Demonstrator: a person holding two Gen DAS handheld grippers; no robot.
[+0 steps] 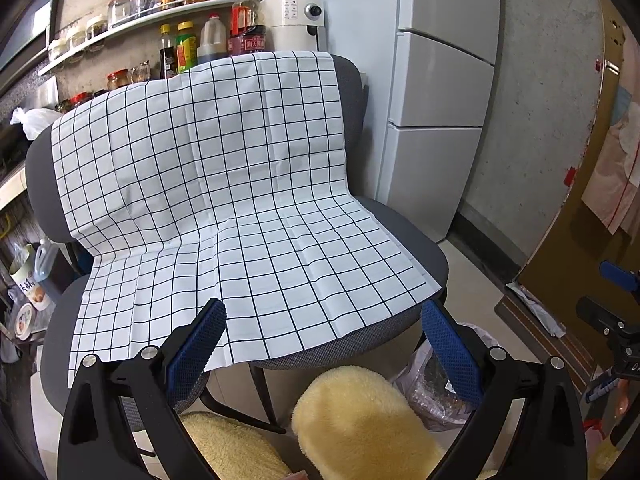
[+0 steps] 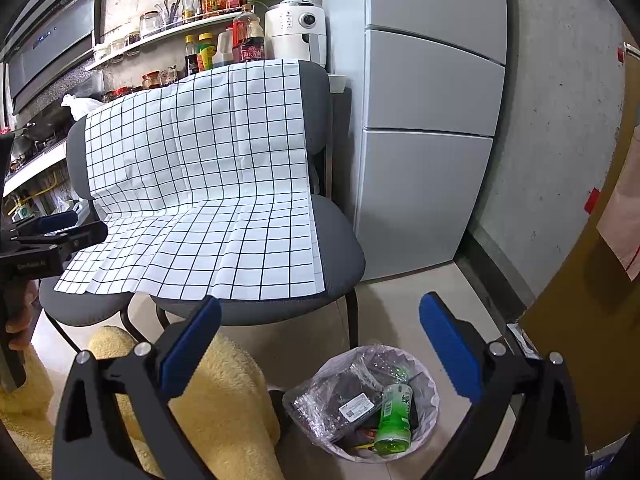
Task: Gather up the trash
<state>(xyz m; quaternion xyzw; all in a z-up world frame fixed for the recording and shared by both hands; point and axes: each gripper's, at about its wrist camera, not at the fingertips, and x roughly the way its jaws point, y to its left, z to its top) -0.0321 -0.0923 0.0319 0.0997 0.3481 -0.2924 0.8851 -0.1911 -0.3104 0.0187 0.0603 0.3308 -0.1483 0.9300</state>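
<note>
Fleecy yellow knees (image 2: 224, 392) sit closest, under both claws. Right gripper (image 2: 320, 344) gapes empty; the lined bin (image 2: 420, 376) lies just below it at six o'clock, a green bottle (image 2: 394, 420) upright inside beside a plastic tray (image 2: 332, 404). Left gripper (image 1: 324, 344) — also spread, empty — hovers over the checked cloth (image 1: 224, 184) on the chairs, bare of litter; the right claw is nearer the bin.

Grid-patterned cloth (image 1: 224, 184) draped over grey chairs (image 2: 340, 240), white fridge (image 2: 432, 120), condiment shelf (image 1: 140, 20), possibly an air fryer (image 2: 298, 30)
</note>
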